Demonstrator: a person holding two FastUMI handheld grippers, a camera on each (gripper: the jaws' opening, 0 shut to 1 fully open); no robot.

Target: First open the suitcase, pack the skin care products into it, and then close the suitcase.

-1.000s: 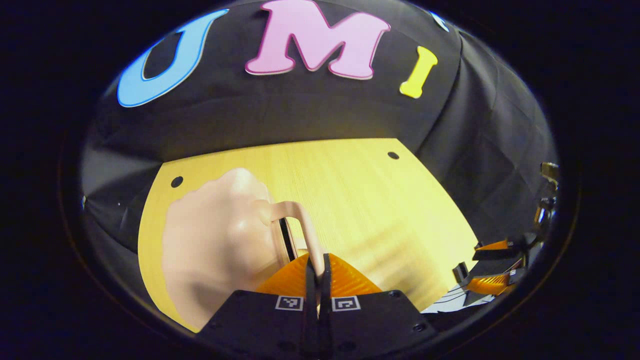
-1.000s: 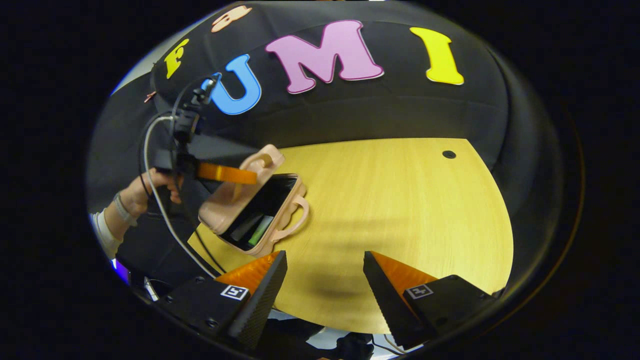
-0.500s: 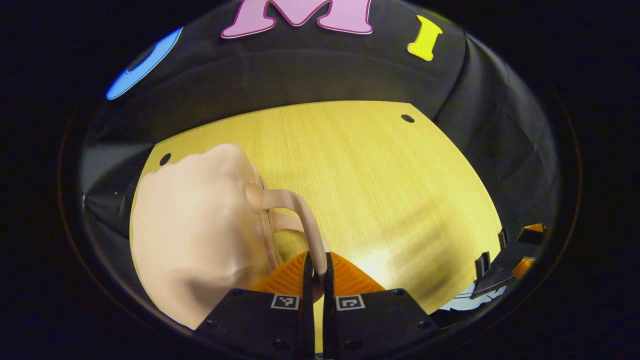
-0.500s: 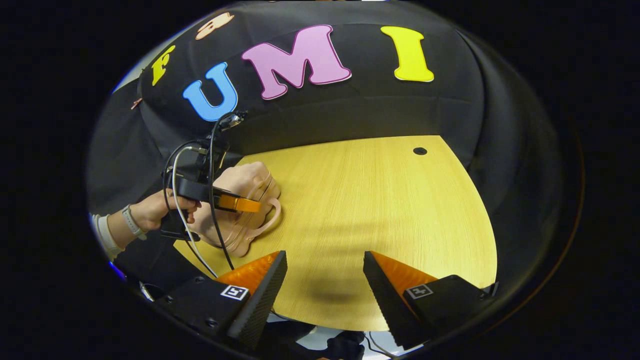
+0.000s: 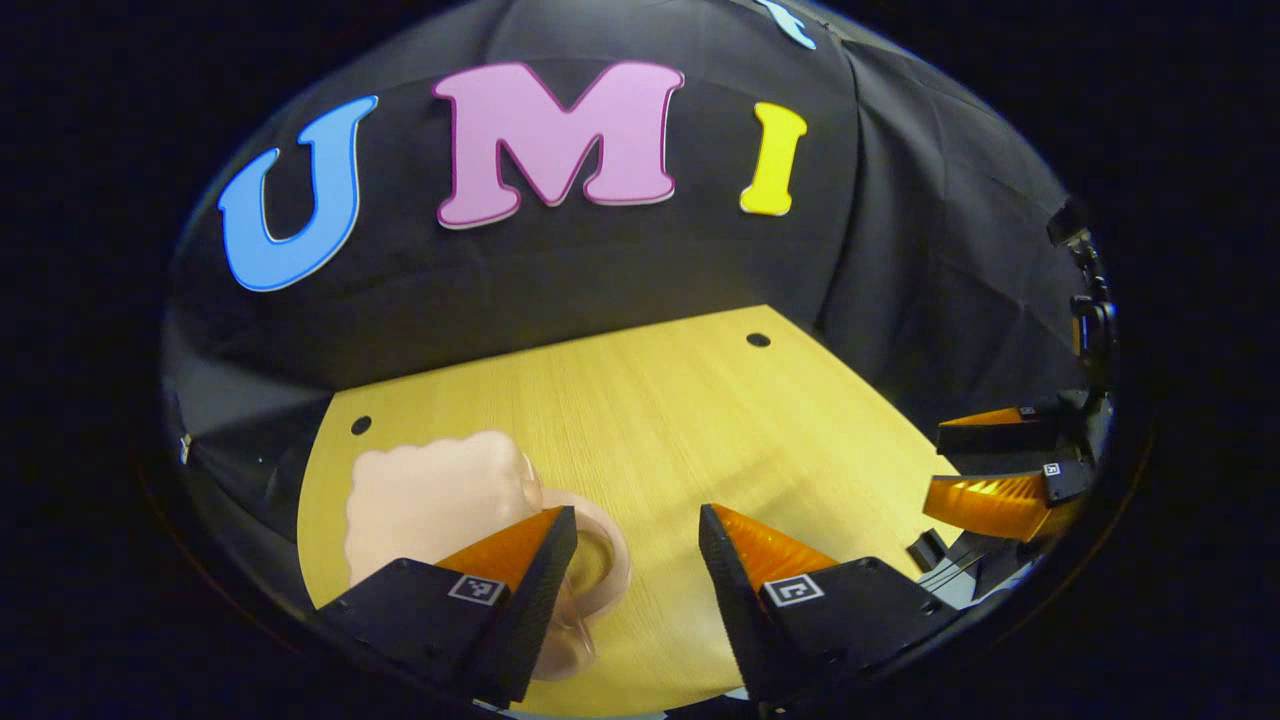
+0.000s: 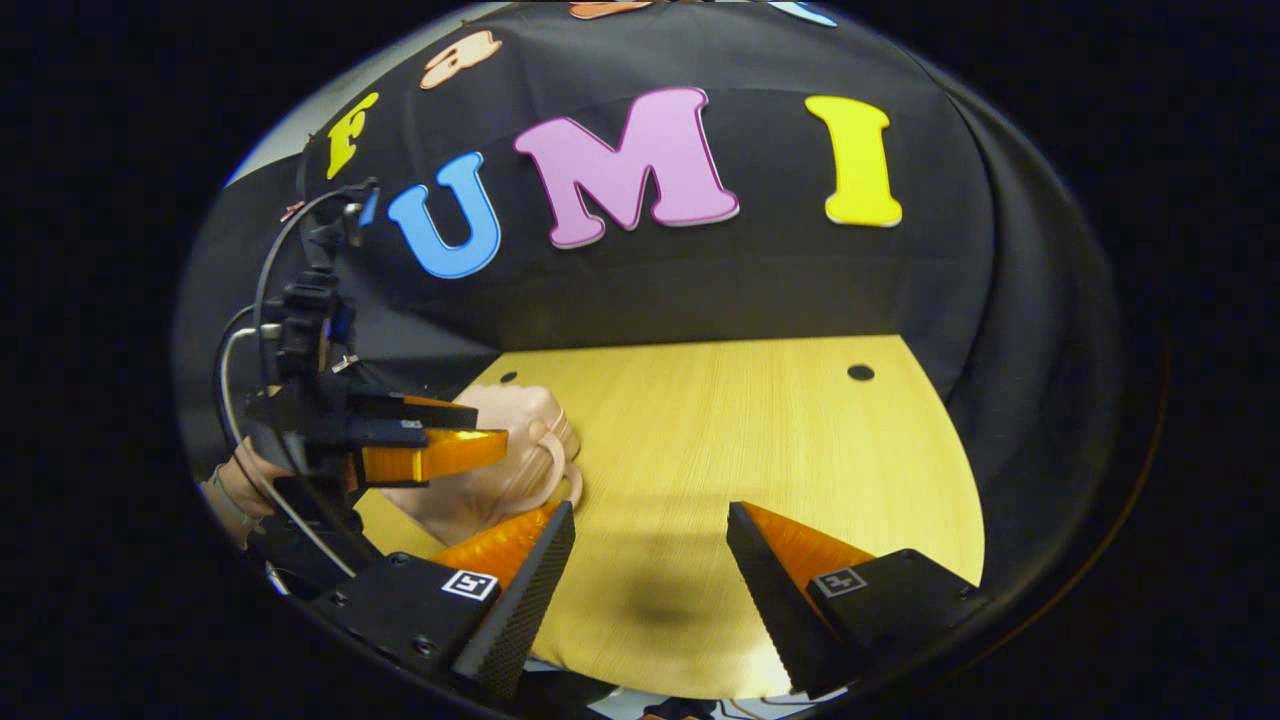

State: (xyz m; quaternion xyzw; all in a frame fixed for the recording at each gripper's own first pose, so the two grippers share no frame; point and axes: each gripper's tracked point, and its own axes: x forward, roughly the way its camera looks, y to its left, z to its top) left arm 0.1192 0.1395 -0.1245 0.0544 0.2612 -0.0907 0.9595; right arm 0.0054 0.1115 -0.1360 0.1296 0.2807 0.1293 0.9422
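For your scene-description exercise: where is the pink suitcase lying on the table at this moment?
In the left gripper view the suitcase lies closed on the wooden table, low left, just beyond the left gripper. In the right gripper view it sits at the table's left edge.

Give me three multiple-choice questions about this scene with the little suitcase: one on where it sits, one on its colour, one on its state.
1. Where does the suitcase lie on the wooden table in the left gripper view?
A. near-left part
B. far-right corner
C. centre

2. What colour is the suitcase?
A. blue
B. pale pink
C. green

3. What state is the suitcase in?
A. lid raised
B. closed
C. standing on end

Answers: 1 A, it lies by the table's left edge, just ahead of the left gripper. 2 B, its shell and handles are pale pink in both views. 3 B, in the right gripper view the halves meet and lie flat, and both grippers' jaws stand open and off it.
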